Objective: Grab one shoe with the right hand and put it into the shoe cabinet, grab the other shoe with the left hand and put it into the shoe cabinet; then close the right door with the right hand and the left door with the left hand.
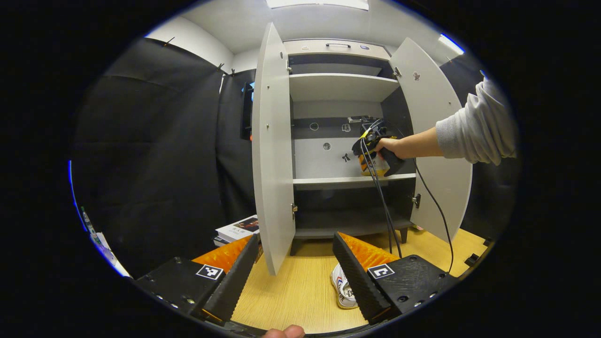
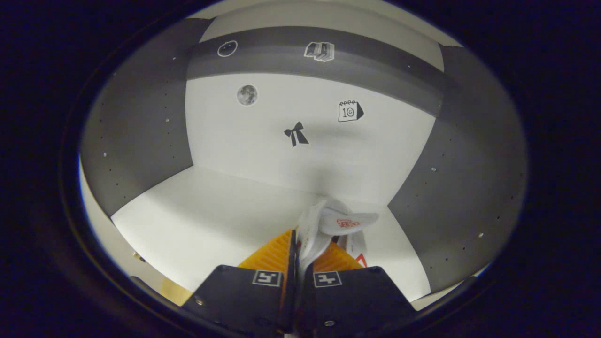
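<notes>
Step one, placing: right gripper (image 2: pixel 297 263) fingers clamped on first shoe (image 2: pixel 328 227), inside shoe cabinet (image 1: pixel 347 141), over middle shelf's right back corner. Left gripper (image 1: pixel 296 267) fingers open, empty; second shoe (image 1: pixel 342 291) on floor. Next: lower, release.

A calendar sticker (image 2: pixel 350 111) on the cabinet's back wall (image 2: pixel 263 141) carries the number 10. The red print on the shoe (image 2: pixel 346 221) and the book covers (image 1: pixel 238 229) on the floor are too small to read.
</notes>
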{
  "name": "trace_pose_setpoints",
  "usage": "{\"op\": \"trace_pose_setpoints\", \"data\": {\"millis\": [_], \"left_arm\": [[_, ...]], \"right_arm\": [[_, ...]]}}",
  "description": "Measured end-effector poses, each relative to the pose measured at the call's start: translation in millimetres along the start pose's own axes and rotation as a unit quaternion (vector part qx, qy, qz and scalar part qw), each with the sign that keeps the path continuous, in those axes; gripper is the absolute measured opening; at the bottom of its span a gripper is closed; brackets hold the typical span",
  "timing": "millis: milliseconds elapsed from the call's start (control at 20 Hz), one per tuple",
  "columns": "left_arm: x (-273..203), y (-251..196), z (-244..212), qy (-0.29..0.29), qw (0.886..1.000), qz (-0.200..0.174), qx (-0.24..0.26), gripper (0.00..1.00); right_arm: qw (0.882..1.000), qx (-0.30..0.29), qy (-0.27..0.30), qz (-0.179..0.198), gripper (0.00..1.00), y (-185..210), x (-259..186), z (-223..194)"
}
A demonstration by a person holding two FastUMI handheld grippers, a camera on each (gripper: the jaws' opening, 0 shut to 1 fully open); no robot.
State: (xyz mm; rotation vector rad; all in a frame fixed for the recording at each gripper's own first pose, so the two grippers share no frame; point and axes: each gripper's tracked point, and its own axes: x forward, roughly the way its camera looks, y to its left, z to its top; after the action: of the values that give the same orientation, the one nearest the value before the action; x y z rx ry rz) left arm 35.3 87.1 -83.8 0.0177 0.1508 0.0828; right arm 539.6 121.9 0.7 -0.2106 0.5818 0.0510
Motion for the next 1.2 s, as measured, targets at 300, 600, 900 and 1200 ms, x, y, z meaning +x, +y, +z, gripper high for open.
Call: {"op": "trace_pose_setpoints", "data": {"millis": [300, 600, 900, 1200], "left_arm": [[2, -14, 1, -0.011, 1.000, -0.015, 0.002, 0.96], [13, -37, -14, -0.013, 0.999, -0.045, 0.003, 0.95], [29, -61, -44, -0.004, 0.997, -0.079, -0.009, 0.96], [43, -82, -114, 0.087, 0.990, -0.115, -0.005, 0.96]], "right_arm": [[0.999, -0.002, -0.037, 0.000, 0.46, -2, -50, 4], [0.986, -0.005, -0.162, 0.030, 0.72, -2, -175, -24], [0.953, 0.072, -0.291, 0.037, 0.96, -11, -296, -119], [0.948, 0.042, -0.316, -0.016, 0.95, -15, -352, -247]]}}
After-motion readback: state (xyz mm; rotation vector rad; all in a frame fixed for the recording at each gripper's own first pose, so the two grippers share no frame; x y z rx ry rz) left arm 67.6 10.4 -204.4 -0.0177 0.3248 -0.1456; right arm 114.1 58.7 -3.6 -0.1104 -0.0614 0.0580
